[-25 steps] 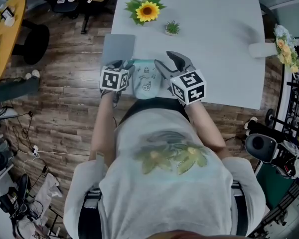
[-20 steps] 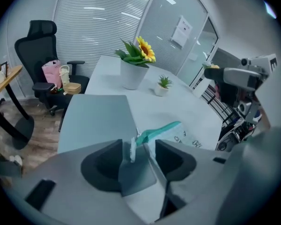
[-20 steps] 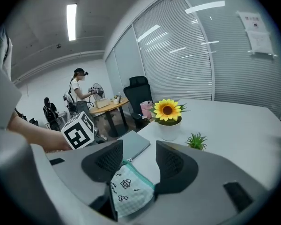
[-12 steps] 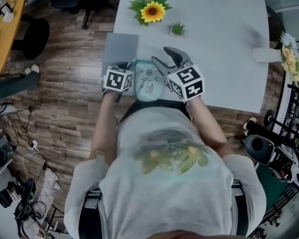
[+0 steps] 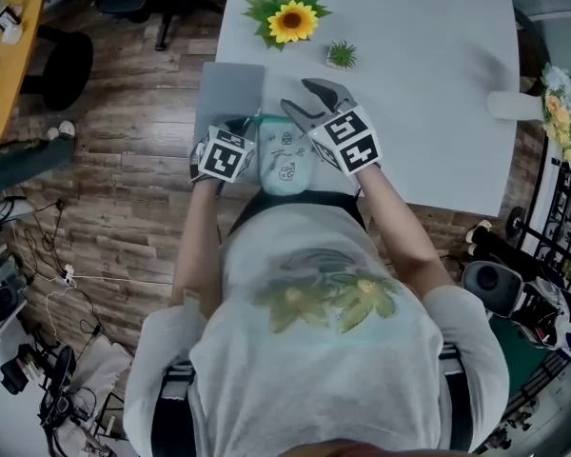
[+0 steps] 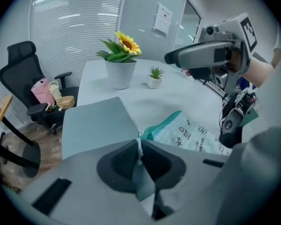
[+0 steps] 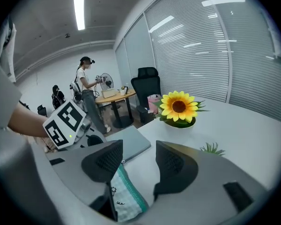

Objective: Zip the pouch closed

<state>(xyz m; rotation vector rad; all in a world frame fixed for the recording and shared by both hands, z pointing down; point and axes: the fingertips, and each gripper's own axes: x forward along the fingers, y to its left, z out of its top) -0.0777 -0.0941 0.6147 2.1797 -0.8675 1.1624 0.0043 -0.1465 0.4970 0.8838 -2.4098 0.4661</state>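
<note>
The pouch (image 5: 285,155) lies at the near edge of the white table (image 5: 428,93), just right of a closed grey laptop (image 5: 230,89), with its teal zip band (image 6: 165,123) along the far side. Our left gripper (image 6: 139,146) has just been closing and is clenched on a thin white fold at the pouch's left end. Our right gripper (image 7: 139,146) hangs above the band, jaws apart and empty. The step in hand, we judge, is finding the zip pull, which we cannot make out. We should hold the left pinch firm and low so the band is taut, set the right jaws squarely on the pull, then draw it straight along the band.
</note>
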